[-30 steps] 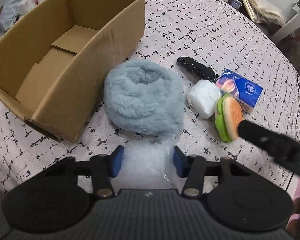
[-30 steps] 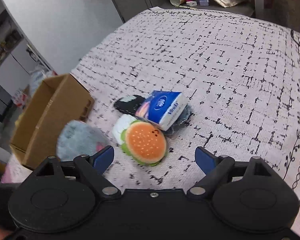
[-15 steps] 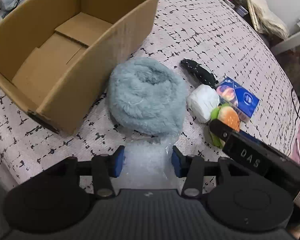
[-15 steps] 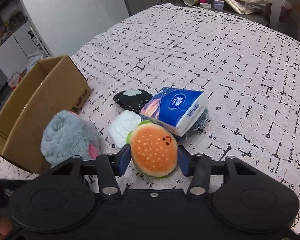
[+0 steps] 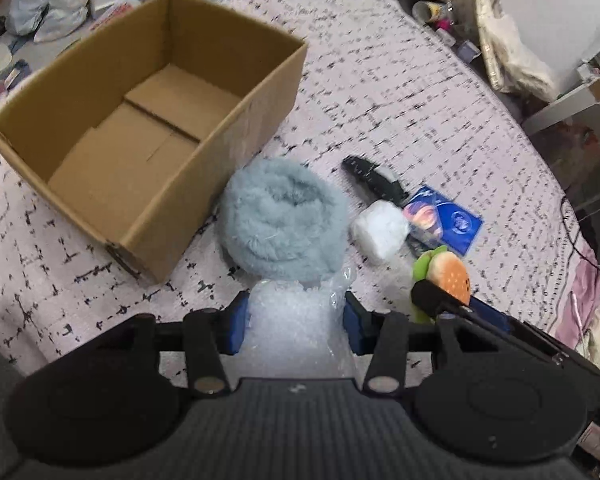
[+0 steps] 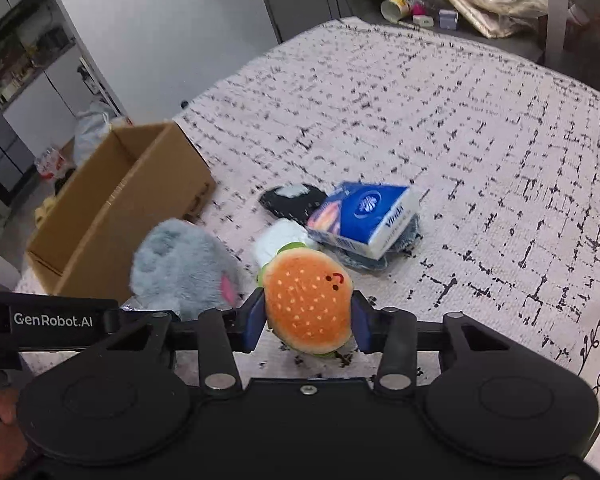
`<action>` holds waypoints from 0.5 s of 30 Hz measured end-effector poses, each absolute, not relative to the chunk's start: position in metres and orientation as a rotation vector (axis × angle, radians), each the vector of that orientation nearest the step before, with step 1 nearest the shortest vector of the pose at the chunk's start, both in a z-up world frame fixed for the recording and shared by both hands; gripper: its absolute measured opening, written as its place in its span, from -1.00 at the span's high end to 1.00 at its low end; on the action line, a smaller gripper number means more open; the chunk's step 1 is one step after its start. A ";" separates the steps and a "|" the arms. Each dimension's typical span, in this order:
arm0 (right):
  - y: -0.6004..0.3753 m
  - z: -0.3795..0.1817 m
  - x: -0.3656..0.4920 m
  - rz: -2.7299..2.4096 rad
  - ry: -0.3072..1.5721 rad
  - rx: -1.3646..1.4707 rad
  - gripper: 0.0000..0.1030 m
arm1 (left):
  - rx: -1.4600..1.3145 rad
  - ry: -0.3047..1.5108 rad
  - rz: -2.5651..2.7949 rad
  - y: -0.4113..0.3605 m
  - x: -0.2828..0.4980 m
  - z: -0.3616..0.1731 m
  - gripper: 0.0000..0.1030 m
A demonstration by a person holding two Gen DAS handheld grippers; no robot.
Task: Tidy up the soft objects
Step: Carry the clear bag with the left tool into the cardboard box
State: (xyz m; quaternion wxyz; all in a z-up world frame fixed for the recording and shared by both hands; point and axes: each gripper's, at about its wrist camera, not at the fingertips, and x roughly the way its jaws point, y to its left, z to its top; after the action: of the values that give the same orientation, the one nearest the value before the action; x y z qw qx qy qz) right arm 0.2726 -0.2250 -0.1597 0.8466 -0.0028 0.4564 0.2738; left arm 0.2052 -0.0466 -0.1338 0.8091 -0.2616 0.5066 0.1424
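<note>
Holding two soft things at once, I have the left gripper (image 5: 296, 322) clamped on a crinkly clear plastic bag (image 5: 296, 320) at the bottom centre of the left wrist view, and the right gripper (image 6: 306, 320), its jaws closing, pressing both pads into the burger plush (image 6: 306, 300) low in the middle of the right wrist view. The cardboard box (image 5: 100, 120) sits open and empty at the upper left of the left view, with the grey fluffy toy (image 5: 280, 224) just beside its near corner. To do this step well, I judge I should lift each load clear of the bedspread (image 6: 420, 112) before swinging toward the box, carry the bag over the grey toy, not through it, and go in one hand after the other, since the two rigs sit close together. The white roll (image 5: 380, 228), blue tissue pack (image 6: 364, 208) and dark sock (image 6: 292, 200) wait at centre right.
</note>
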 end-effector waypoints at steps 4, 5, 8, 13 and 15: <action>-0.229 -0.149 0.268 0.583 0.946 0.025 0.17 | -0.533 1.056 0.285 -0.050 0.200 -0.120 0.09; -0.230 -0.147 0.266 0.582 0.939 0.025 0.17 | -0.522 1.045 0.280 -0.050 0.198 -0.116 0.09; -0.232 -0.137 0.260 0.582 0.911 0.034 0.17 | -0.484 1.018 0.260 -0.053 0.194 -0.106 0.09; -0.235 -0.124 0.252 0.582 0.875 0.059 0.17 | -0.391 0.978 0.202 -0.056 0.188 -0.091 0.09; -0.236 -0.121 0.249 0.566 0.860 0.086 0.17 | -0.339 0.964 0.190 -0.057 0.187 -0.084 0.09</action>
State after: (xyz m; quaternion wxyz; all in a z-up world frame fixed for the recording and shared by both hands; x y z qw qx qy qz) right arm 0.2486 -0.2363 -0.1213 0.8694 0.0410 0.4113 0.2708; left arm 0.1870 -0.0574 -0.0843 0.8679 -0.1621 0.4608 0.0906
